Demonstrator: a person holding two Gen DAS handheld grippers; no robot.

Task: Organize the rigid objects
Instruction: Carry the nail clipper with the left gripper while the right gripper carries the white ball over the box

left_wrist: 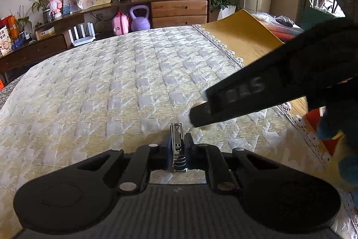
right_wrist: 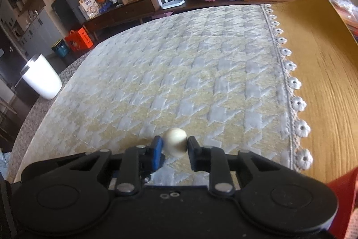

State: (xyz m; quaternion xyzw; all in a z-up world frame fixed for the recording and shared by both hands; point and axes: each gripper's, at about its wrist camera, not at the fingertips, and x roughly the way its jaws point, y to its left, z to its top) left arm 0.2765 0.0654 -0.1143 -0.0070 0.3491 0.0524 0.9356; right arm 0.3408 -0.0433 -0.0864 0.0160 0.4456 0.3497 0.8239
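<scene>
Two grippers, each loaded: nail clipper, egg.

Houndstooth cloth over wooden table

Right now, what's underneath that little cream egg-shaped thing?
The egg-shaped thing is pinched in the right tongs. Behind and below it lies the patterned tablecloth. Whether it touches the cloth is hidden by the tongs.

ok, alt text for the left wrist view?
Left tool shut on a nail clipper above a quilted cloth. The right tool reaches in from the right, with something pale at its tip.
</scene>
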